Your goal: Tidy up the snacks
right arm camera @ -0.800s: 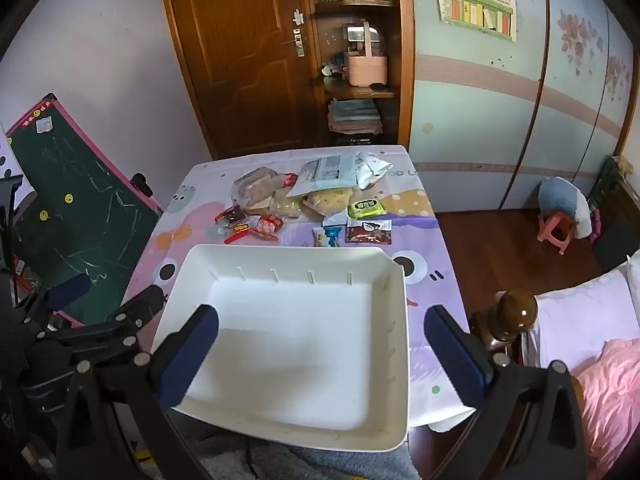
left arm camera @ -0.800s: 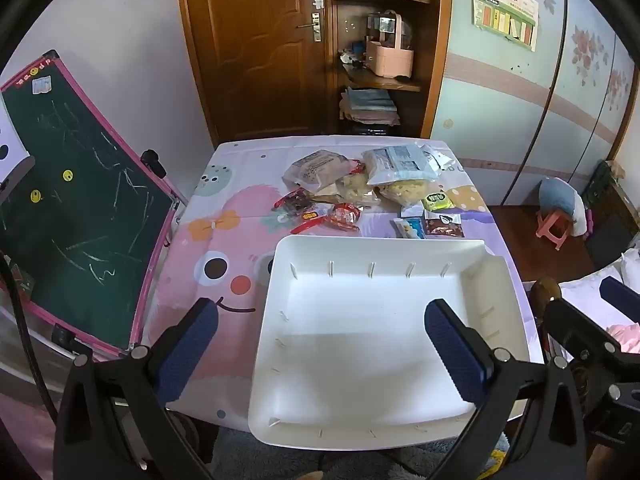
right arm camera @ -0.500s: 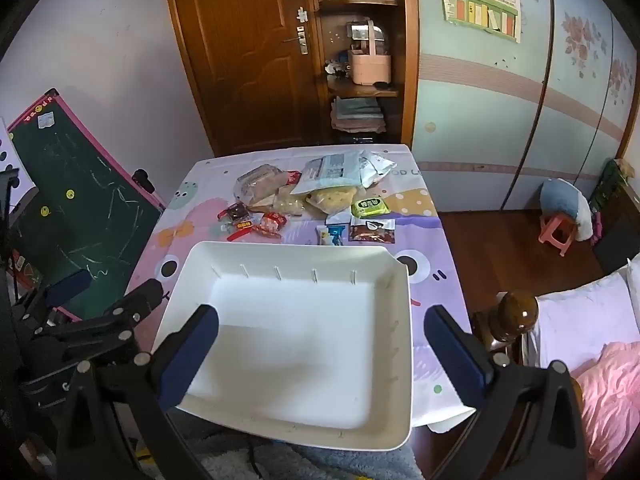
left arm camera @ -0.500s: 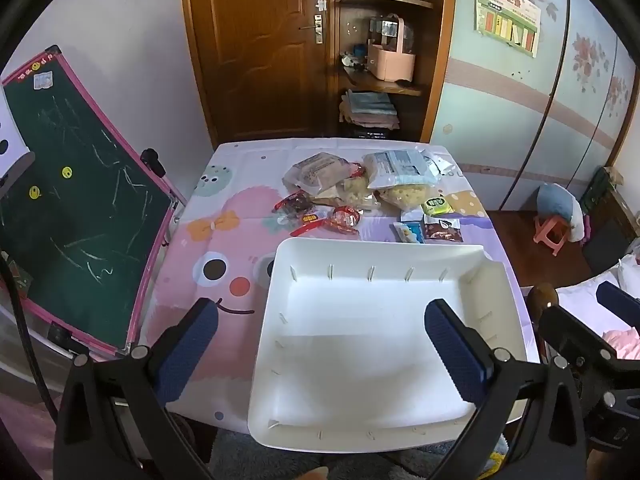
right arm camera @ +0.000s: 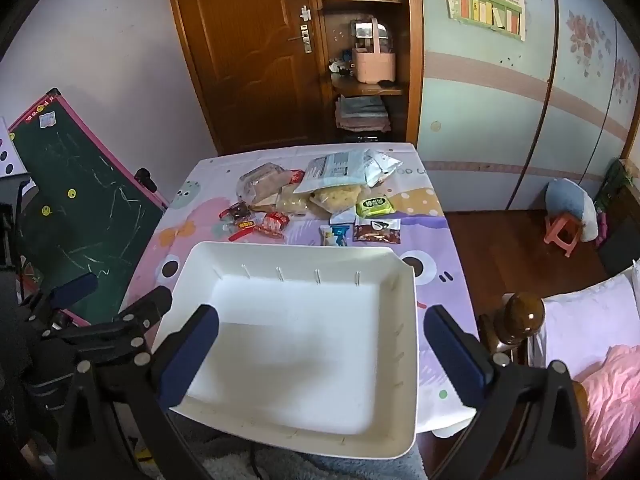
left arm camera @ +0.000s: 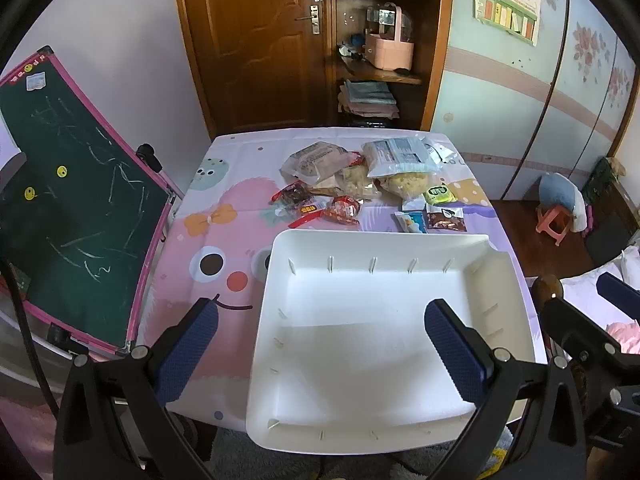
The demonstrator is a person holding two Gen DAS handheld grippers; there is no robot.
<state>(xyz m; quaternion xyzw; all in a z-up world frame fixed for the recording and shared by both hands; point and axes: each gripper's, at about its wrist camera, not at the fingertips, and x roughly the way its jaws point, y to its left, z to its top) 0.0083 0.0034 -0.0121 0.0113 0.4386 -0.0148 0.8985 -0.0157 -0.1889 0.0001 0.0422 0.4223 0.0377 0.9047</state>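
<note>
A pile of snack packets (left arm camera: 360, 184) lies on the far half of the table; it also shows in the right wrist view (right arm camera: 316, 200). A large white empty bin (left arm camera: 376, 320) sits at the table's near edge, overhanging it; it also shows in the right wrist view (right arm camera: 296, 332). My left gripper (left arm camera: 320, 348) is open and empty, held above the bin's near left part. My right gripper (right arm camera: 320, 352) is open and empty above the bin's near part. Neither touches anything.
The table (left arm camera: 224, 208) has a pink and purple cartoon cloth. A green chalkboard (left arm camera: 68, 200) leans at the left. A bed with a wooden post (right arm camera: 520, 316) stands at the right. A wooden door and a shelf (left arm camera: 376, 40) stand behind the table.
Both grippers have shifted slightly forward and up over the bin. Nothing on the table has moved.
</note>
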